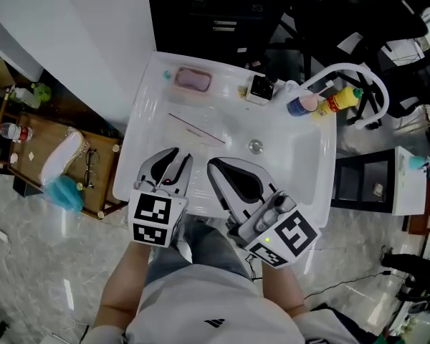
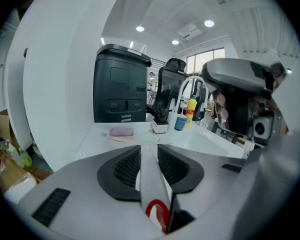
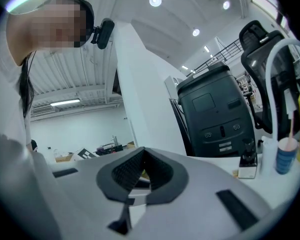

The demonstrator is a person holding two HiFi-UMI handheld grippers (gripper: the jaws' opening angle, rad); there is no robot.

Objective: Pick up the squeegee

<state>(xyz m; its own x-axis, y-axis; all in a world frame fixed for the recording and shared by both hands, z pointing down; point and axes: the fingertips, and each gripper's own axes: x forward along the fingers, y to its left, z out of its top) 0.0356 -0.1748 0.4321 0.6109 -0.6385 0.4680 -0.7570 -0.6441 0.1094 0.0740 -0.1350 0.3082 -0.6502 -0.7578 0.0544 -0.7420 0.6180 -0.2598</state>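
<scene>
The white squeegee lies over the white sink (image 1: pixel 137 131), its thin dark blade (image 1: pixel 197 129) slanting across the basin. Its handle (image 2: pixel 151 179) runs back between the jaws of my left gripper (image 1: pixel 180 155), and a red loop (image 2: pixel 159 211) shows at the handle's near end. In the left gripper view the two black pads (image 2: pixel 126 168) of the left gripper (image 2: pixel 149 146) close on the handle from both sides. My right gripper (image 1: pixel 216 165) hovers beside it over the sink's front edge. Its jaws meet at the tips (image 3: pixel 143 150) with nothing between them.
At the sink's back stand a pink soap dish (image 1: pixel 193 79), a small black-and-white holder (image 1: pixel 261 88), a blue cup (image 1: pixel 299 104), a yellow bottle (image 1: pixel 340 99) and a white arched faucet (image 1: pixel 351 70). The drain (image 1: pixel 255 146) is mid-basin. A black cabinet (image 2: pixel 121 91) rises behind; a cluttered wooden shelf (image 1: pixel 50 156) stands left.
</scene>
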